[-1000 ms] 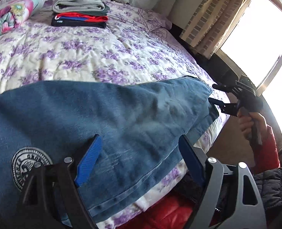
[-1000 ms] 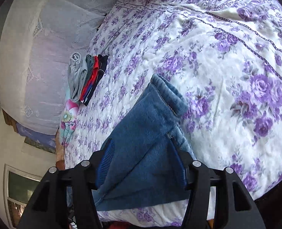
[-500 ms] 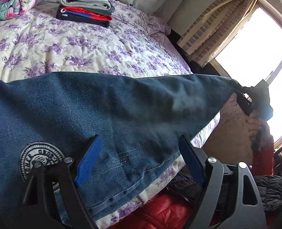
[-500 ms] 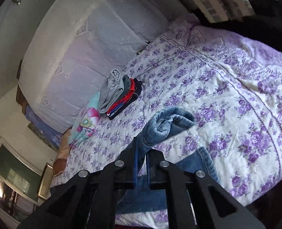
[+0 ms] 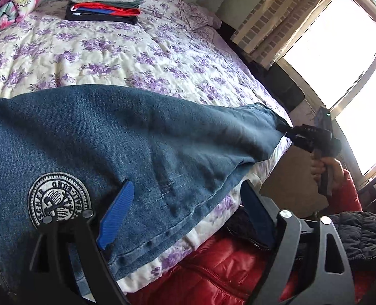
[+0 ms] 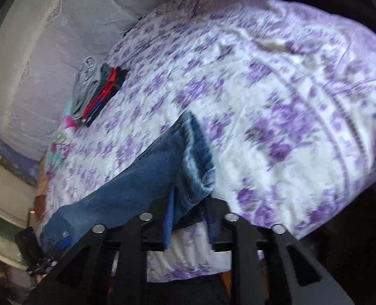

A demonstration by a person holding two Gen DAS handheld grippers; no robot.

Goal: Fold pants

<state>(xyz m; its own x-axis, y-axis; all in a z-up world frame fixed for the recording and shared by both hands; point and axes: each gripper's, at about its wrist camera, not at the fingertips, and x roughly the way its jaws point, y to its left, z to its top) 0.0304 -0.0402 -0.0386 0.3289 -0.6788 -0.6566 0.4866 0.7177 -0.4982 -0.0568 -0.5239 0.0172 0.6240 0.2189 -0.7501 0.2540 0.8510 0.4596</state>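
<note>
Noted at far left of the left wrist view: a rolled floral blanket (image 5: 15,2) at the bed's head end, with a stack of folded clothes (image 5: 104,5) just beside it on the purple-flowered quilt (image 5: 142,50). Blue jeans (image 5: 127,139) lying stretched across the near edge of the bed, a round embroidered patch (image 5: 59,199) showing on the denim at lower left. Left gripper (image 5: 185,216) hovering over the jeans' lower seam, blue-padded jaws spread wide, gripping nothing. Red padded jacket (image 5: 213,274) seen below the bed edge. Further right, right gripper (image 5: 285,129) clamped on the far end of the jeans, cloth pulled taut toward it, held in the person's right hand (image 5: 325,170). Curtain (image 5: 277,17) and bright window (image 5: 335,48) at far right. Right wrist view blurred: jeans hem (image 6: 195,167) bunched between the near-shut blue pads, denim running away to the left, quilt beneath, same folded stack near the pale headboard (image 6: 48,50).
</note>
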